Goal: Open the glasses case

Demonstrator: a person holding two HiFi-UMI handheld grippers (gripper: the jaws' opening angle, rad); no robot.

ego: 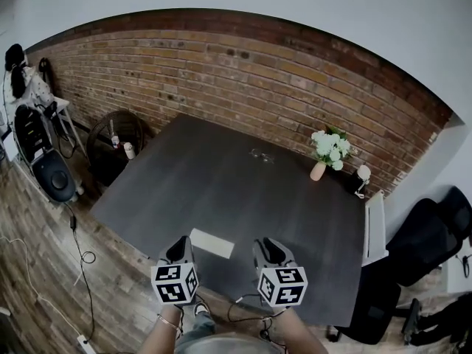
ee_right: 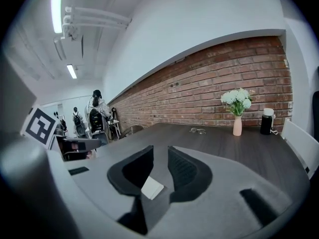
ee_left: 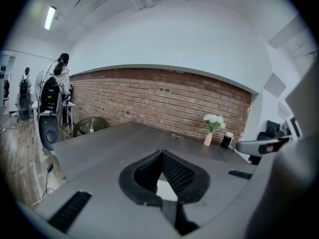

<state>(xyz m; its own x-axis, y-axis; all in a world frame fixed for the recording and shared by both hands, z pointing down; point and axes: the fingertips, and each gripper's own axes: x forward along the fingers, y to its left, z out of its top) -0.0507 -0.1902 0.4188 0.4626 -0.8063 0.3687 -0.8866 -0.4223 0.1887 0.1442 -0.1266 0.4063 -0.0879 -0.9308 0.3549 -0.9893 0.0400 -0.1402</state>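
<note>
Head view: case [ego: 212, 243] looks light, stiff, slick; grip long edges near seam. Left tongs [ego: 179, 249] tips together, right tongs [ego: 270, 251] spread.

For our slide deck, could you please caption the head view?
Left tongs and right tongs flank a white glasses case on a dark table, spectacles and flower vase behind.

We see a dark counter [ego: 221, 198] carrying a white glasses case [ego: 212, 243] near its front edge, spectacles [ego: 260, 153] farther back, and a flower vase [ego: 318, 171] toward the far right.
</note>
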